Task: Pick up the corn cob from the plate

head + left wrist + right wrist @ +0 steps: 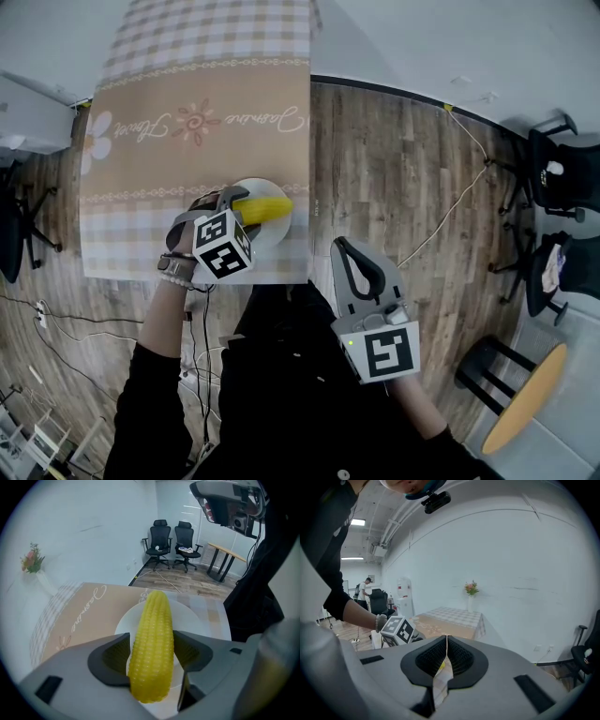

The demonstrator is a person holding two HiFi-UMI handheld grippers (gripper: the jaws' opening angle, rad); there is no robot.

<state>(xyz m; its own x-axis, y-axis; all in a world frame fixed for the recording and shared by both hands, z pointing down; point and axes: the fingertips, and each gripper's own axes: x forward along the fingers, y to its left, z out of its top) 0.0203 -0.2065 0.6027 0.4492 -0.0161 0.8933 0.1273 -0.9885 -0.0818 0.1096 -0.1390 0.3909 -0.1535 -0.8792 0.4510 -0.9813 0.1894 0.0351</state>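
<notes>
A yellow corn cob (265,208) lies lengthwise over the white plate (277,231) near the table's front edge. My left gripper (246,214) is shut on the corn cob (151,644), with a dark pad pressed on each side of it. In the left gripper view the white plate (199,620) shows beneath the cob; I cannot tell whether the cob touches it. My right gripper (340,246) hangs over the wood floor, right of the table. Its jaws meet at the tips in the right gripper view (446,639), with nothing between them.
The table (187,150) wears a beige and checked cloth with printed flowers. Office chairs (555,178) stand at the far right, with a round wooden table (525,401) and a stool (487,367) nearer. A cable (450,208) runs across the floor. A vase of flowers (471,590) stands by the wall.
</notes>
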